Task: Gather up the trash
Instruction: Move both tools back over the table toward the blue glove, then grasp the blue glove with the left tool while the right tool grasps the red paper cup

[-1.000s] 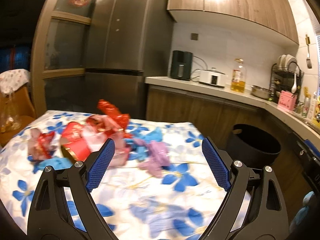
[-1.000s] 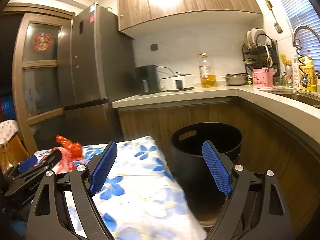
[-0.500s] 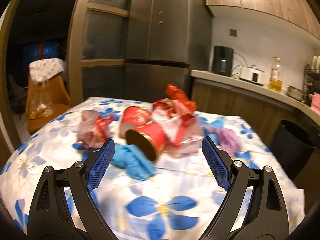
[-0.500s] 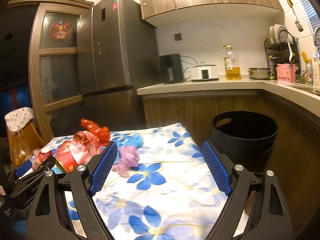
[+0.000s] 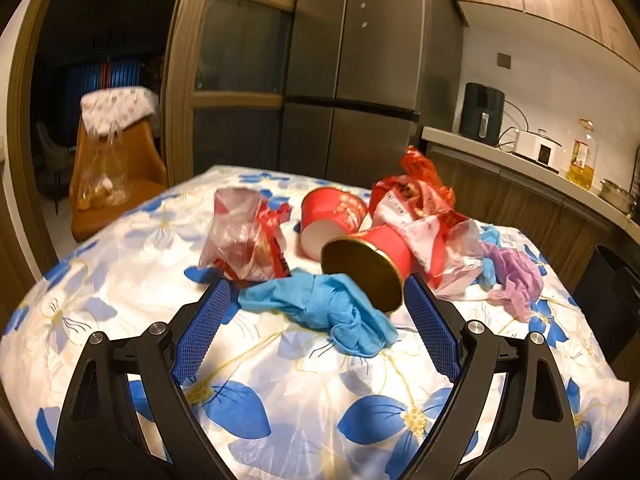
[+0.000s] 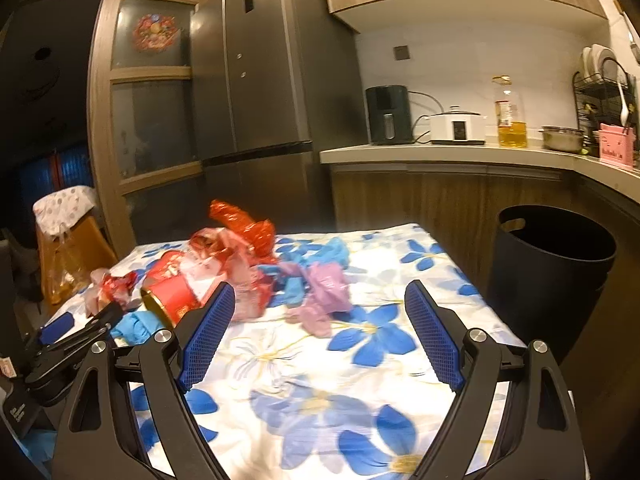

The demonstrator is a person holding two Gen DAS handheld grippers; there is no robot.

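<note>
Left gripper point(image 5: 316, 316) jaws wide, empty, over crumpled blue glove point(image 5: 320, 308) mid-table, red cans, wrappers behind, right gripper point(image 6: 316, 320) wide, empty, black bin point(image 6: 552, 276) off table's right edge

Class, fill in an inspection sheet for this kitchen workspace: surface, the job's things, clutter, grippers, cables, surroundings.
Surface: table under a floral tablecloth.
Job's things: blue glove, purple glove, two red cups on their sides, crumpled wrappers; black bin beside the table.
Clutter: nothing seen beyond the trash.
Grippers: left gripper and right gripper both open, holding nothing.
Cables: cords behind the white cooker.
Surroundings: fridge, oil bottle, dish rack, chair.
</note>
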